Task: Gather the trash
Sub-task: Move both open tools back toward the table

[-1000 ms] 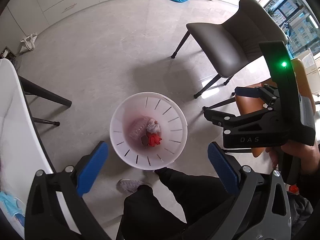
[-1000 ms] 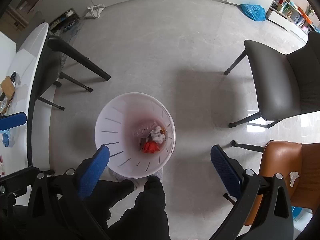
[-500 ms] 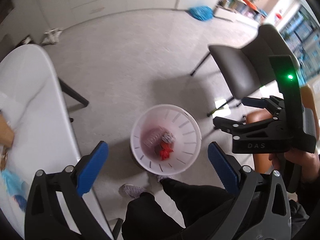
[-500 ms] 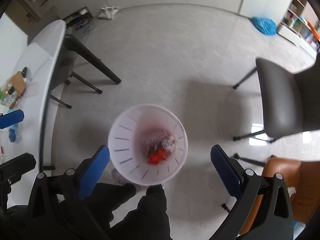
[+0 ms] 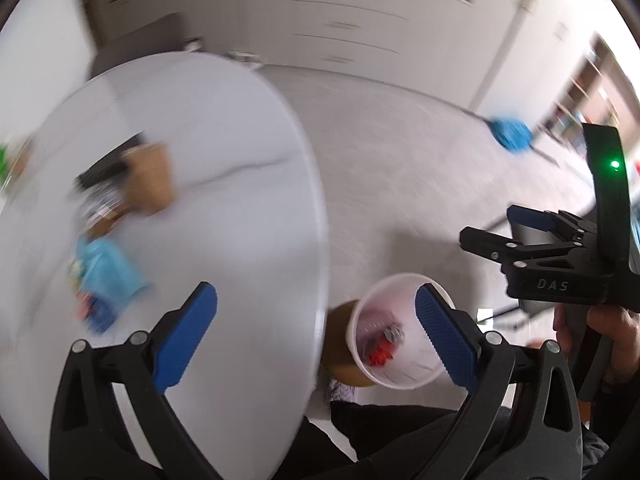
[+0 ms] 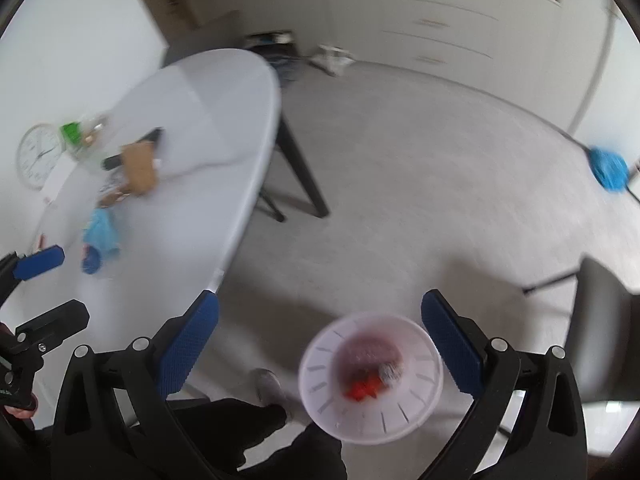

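I hold my left gripper (image 5: 316,340) out in front of me, its two blue-padded fingers (image 5: 186,338) spread wide with nothing between them. My right gripper (image 6: 320,350) is also spread wide and empty, held level beside it. My right hand (image 5: 600,336) wraps its black handle. My dark-clad legs (image 6: 256,432) show below.

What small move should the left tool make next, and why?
Probably reach forward over the white table toward the crumpled blue piece, the nearest litter. The left tool is open and holds nothing, as is the right tool. The white bin on the floor already has scraps inside, while blurred litter lies on the table.
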